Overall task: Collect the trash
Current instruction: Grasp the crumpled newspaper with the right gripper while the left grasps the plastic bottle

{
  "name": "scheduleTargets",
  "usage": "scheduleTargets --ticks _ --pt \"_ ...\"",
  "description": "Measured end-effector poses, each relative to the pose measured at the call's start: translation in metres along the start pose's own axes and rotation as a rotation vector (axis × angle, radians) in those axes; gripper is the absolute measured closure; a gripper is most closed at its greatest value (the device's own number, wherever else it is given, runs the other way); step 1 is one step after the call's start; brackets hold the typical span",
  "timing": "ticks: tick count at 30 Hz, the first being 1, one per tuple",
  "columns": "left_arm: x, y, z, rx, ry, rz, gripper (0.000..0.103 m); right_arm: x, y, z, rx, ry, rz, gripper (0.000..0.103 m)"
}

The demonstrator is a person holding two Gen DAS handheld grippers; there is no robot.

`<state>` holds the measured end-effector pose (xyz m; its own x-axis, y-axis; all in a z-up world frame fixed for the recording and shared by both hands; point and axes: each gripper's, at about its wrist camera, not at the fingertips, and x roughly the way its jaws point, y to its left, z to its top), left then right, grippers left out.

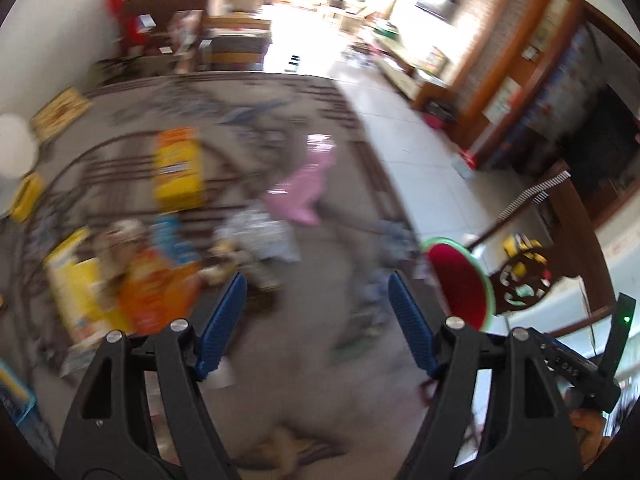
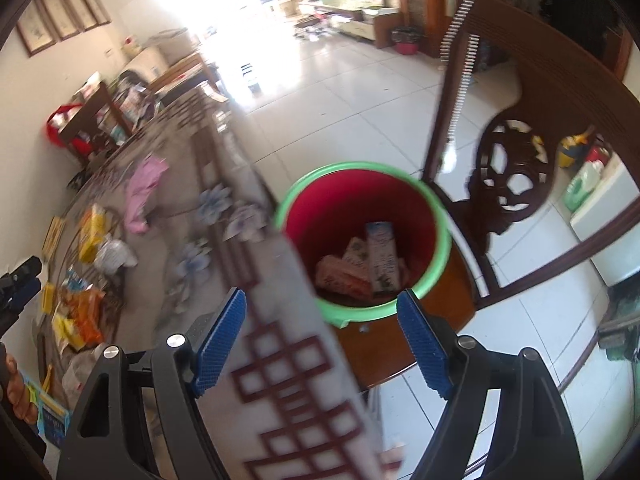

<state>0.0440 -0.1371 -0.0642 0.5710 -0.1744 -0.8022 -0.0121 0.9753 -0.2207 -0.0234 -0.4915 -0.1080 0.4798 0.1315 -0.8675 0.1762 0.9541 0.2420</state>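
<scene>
1. While wrappers (image 1: 160,296) lie scattered on the counter (image 1: 320,360), left gripper (image 1: 316,320) stands open, empty.
2. Right gripper (image 2: 322,338), open and empty, overlooks the bin (image 2: 304,196) on the chair (image 2: 452,308), placed beside the counter's edge for drops.

1. The right hand-held gripper (image 2: 322,336) hung with its blue fingers (image 2: 424,350) spread apart and nothing between them.
2. Beyond it, a red bin with a green rim (image 2: 434,216) stood on a wooden chair seat (image 2: 452,312) beside the counter (image 2: 280,360).
3. A carton (image 2: 382,258) and wrappers (image 2: 340,276) lay inside the bin.
4. On the patterned counter lay a pink wrapper (image 2: 142,192), yellow packets (image 2: 92,232) and an orange bag (image 2: 86,316), all blurred.
</scene>
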Motion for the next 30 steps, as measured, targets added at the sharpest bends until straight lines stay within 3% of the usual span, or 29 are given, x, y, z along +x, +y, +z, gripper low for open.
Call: scheduleTargets --ticks 8,15,19,25,26,27,30 --pt "-0.051 0.118 -0.023 -0.167 -0.056 0.167 0.032 0.021 0.122 -0.045 -0.261 0.117 0.134 0.026" --pt "-0.078 0.199 -0.058 -0.285 -0.037 0.228 0.032 0.038 0.247 -0.119 -0.566 0.302 0.338 0.026" --pt "-0.081 0.22 -0.069 -0.285 -0.015 0.222 0.032 0.051 0.31 -0.159 -0.71 0.379 0.4 0.02" --pt "-0.076 0.235 -0.074 -0.235 0.004 0.208 0.028 0.081 0.353 -0.188 -0.718 0.459 0.411 0.02" --pt "-0.074 0.235 -0.074 -0.23 0.012 0.194 0.028 0.086 0.355 -0.191 -0.715 0.474 0.412 0.029" --pt "-0.072 0.235 -0.073 -0.226 0.017 0.183 0.028 0.09 0.356 -0.194 -0.71 0.492 0.421 0.053" --pt "-0.064 0.23 -0.073 -0.189 0.037 0.147 0.028 0.089 0.352 -0.194 -0.682 0.489 0.436 0.06"
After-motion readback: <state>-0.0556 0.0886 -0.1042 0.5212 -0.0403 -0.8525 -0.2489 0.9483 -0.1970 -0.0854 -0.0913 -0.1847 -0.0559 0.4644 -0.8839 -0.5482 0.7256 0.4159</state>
